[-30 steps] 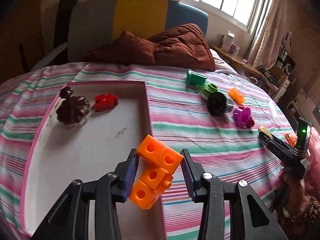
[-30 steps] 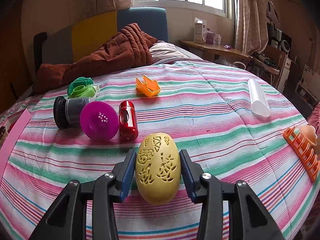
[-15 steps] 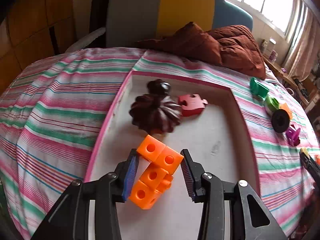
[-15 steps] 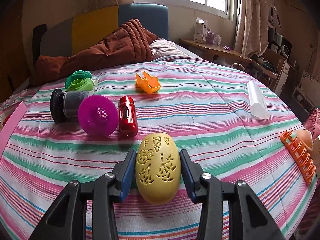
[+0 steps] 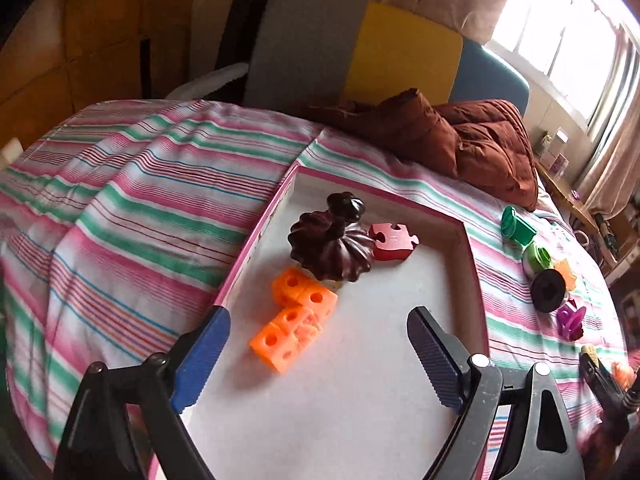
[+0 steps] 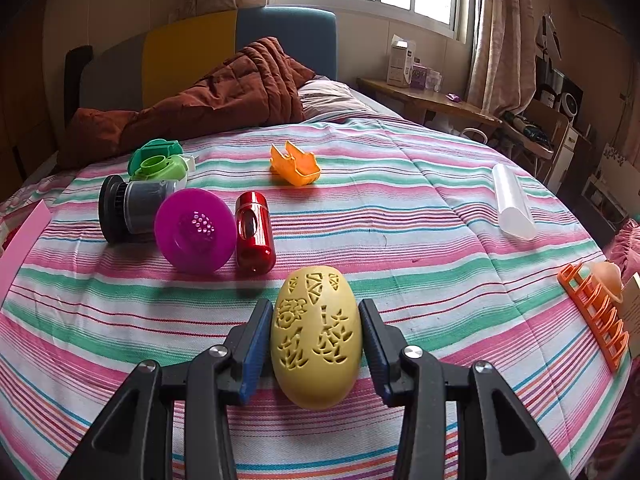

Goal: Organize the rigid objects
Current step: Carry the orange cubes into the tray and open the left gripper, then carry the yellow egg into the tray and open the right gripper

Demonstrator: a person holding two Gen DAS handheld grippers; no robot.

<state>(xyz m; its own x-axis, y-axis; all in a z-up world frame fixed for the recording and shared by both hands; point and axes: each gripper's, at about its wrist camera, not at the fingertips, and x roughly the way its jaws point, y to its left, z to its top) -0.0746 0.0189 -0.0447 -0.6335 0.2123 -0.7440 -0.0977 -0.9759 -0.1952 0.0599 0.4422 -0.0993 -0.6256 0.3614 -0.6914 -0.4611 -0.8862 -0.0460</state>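
My left gripper (image 5: 320,344) is open above the pink-rimmed white tray (image 5: 468,236). The orange linked cubes (image 5: 298,312) lie on the tray floor between and just beyond its fingers, next to a dark brown fluted piece (image 5: 332,240) and a red puzzle piece (image 5: 392,240). My right gripper (image 6: 316,340) is shut on a yellow carved egg (image 6: 316,336) over the striped bedspread. Beyond it lie a magenta disc (image 6: 195,230), a red capsule (image 6: 254,232), a black-and-grey cylinder (image 6: 128,208), green pieces (image 6: 160,160) and an orange piece (image 6: 296,164).
A clear tube (image 6: 512,200) lies at the right of the bed, and an orange rack (image 6: 596,316) at the right edge. A brown quilt (image 6: 212,100) is piled at the headboard. A wooden side table (image 6: 428,100) stands by the window.
My left gripper opened and let go of the orange cubes, which now lie on the tray by the brown piece. My right gripper still holds the yellow egg, almost unmoved.
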